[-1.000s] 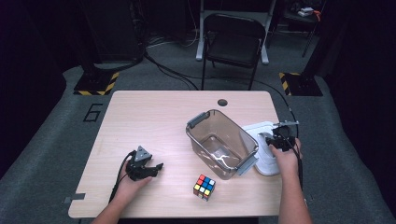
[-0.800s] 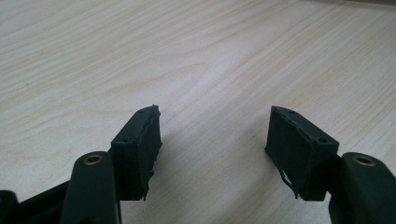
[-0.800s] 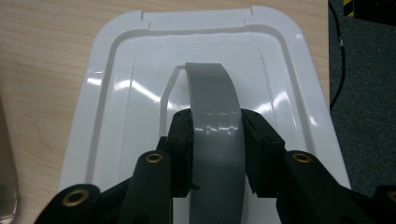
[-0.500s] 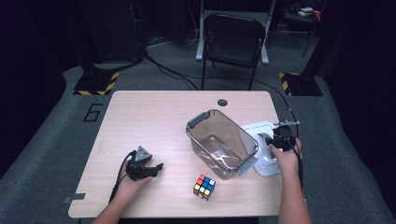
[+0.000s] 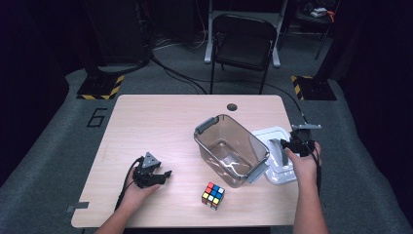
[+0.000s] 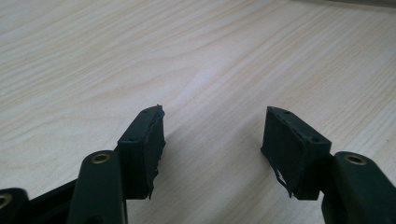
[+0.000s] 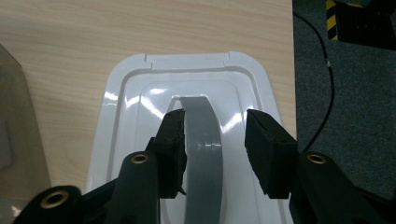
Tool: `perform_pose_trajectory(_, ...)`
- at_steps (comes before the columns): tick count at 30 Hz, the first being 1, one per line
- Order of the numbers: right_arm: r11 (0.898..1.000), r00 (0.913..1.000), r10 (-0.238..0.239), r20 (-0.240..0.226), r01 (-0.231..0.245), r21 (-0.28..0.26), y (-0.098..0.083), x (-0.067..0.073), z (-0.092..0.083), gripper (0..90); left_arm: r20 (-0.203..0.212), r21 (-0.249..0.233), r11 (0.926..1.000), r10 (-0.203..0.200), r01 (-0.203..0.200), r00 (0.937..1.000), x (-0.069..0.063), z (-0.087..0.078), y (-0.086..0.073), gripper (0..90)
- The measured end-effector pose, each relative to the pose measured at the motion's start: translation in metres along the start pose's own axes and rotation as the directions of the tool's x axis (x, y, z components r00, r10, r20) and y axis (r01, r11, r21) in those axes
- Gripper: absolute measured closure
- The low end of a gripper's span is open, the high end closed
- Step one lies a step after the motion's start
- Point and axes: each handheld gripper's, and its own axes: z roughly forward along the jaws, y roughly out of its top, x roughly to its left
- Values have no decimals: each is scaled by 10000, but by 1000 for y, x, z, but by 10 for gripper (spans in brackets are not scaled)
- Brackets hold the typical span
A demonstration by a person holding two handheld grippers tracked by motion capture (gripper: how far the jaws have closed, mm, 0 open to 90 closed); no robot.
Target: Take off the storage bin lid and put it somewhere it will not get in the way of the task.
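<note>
While the right gripper point(image 5: 284, 146) hangs at the right of the high view over the white lid point(image 5: 287, 173), its jaws have just been opening; in the right gripper view they straddle the lid's grey handle point(image 7: 201, 154), the left pad close against its edge, the right pad apart from it, so the grip reads as released. Lid lies flat at the table's point(image 5: 160, 122) right edge, just beside the clear bin point(image 5: 231, 148), touching or nearly touching its near right corner. Bin stands right of table centre, set at an angle, grey latches at both ends. Left gripper point(image 5: 163, 175) sits low at lower left of the high view, resting on or just over the wood, well apart from everything. Its jaws have just been closing, yet the left gripper view shows them apart with bare tabletop between: unclenched, holding nothing. Cube point(image 5: 213, 195), multicoloured, sits near the front edge, lower centre of the high view, between the hands, just short of the bin.
</note>
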Motion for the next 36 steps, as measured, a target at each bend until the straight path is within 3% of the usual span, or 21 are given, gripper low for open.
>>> perform_pose_trajectory(7,9994,9995,-321,-10,321,-135,6,4,-20,565,302,-18,10000,-48,49,9995,-6,-2,7,440)
perform_pose_trajectory(12,9992,9996,-294,-9,293,-286,10,8,-37,554,431,-152,9999,45,-39,9991,-11,-7,12,465)
perform_pose_trajectory(20,9960,9968,-260,-751,194,-871,5,20,-60,568,650,-399,9992,-35,61,9979,-16,-17,19,487)
perform_pose_trajectory(30,9948,9905,-267,-1352,131,-1009,-2,25,-83,609,896,-476,9988,-40,83,9960,-21,-22,23,491)
perform_pose_trajectory(36,9941,9847,-628,-1626,473,-978,-15,29,-92,578,1078,-466,9988,-94,145,9941,-26,-22,25,493)
